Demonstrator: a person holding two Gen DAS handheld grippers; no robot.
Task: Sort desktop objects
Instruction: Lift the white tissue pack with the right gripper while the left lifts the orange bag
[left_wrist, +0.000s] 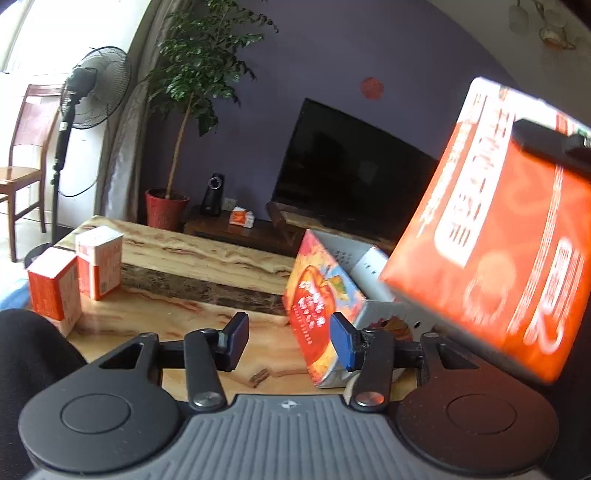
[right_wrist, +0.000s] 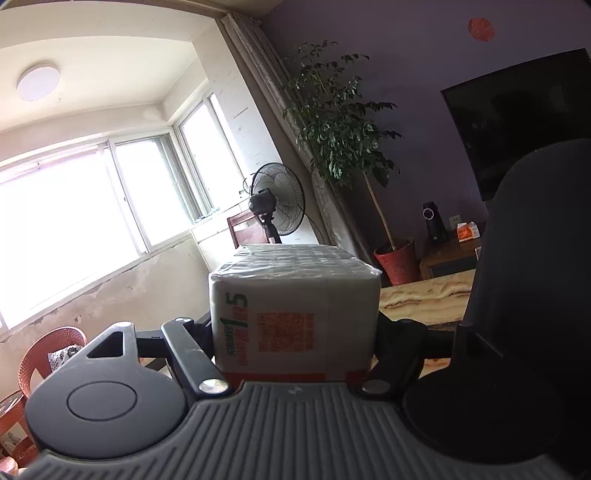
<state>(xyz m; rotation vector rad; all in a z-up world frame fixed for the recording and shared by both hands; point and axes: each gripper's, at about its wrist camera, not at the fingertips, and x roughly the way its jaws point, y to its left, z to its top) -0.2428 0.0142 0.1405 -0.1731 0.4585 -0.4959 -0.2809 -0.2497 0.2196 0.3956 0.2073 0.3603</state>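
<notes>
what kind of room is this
Most likely a home living room: a flat-screen TV on a low wooden stand, a potted tree, a standing fan by the window, and a wooden coffee table.

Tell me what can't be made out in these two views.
- Right gripper pads: right wrist view, hidden behind the held tissue pack.
- Cardboard box contents: left wrist view, blocked by its raised flap and the tissue pack.
- Tissue pack's lettering: left wrist view, blurred and cut off by the frame edge.
</notes>
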